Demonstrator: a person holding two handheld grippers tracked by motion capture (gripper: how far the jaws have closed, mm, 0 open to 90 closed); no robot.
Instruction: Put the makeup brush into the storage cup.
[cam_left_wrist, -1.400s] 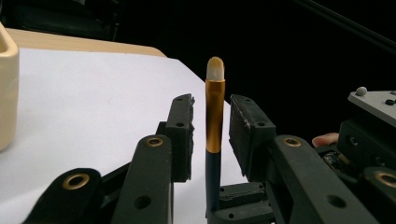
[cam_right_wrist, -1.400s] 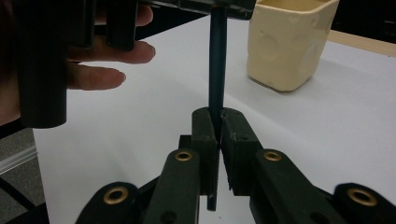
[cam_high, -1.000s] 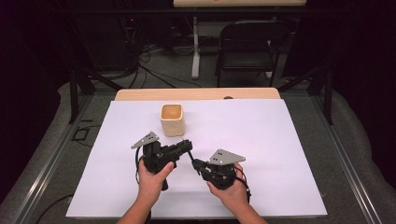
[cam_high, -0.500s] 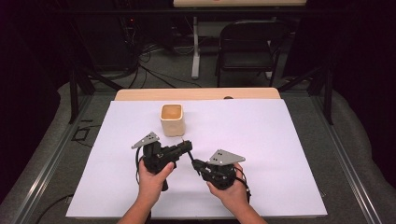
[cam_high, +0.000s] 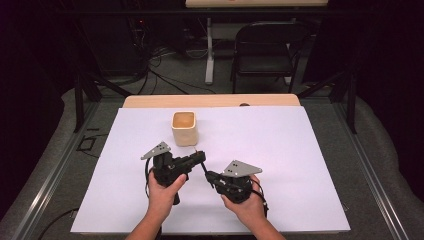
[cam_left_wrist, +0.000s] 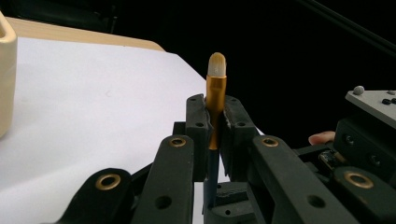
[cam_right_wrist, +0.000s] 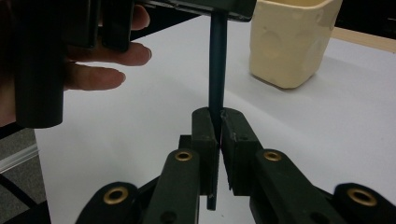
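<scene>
The white table cover (cam_high: 280, 165) is the biggest thing here, with a cream cup (cam_high: 184, 128) standing on it just past the two hands. Near the person's edge, the left gripper (cam_high: 199, 158) and the right gripper (cam_high: 209, 175) meet, and a thin makeup brush (cam_left_wrist: 215, 100) runs between them. The left gripper's jaws have just been closing, and now they pinch the brush on its gold collar, with the soft pale tip poking out above. The right gripper is squeezed tight on the dark handle (cam_right_wrist: 217, 65). So both claws hold one brush now; I think it is being passed from hand to hand, maybe to go into the cup next. From high up the brush is just a tiny dark line. The handle's end hides between the jaws, and the inside of the cup is too far off to make out
</scene>
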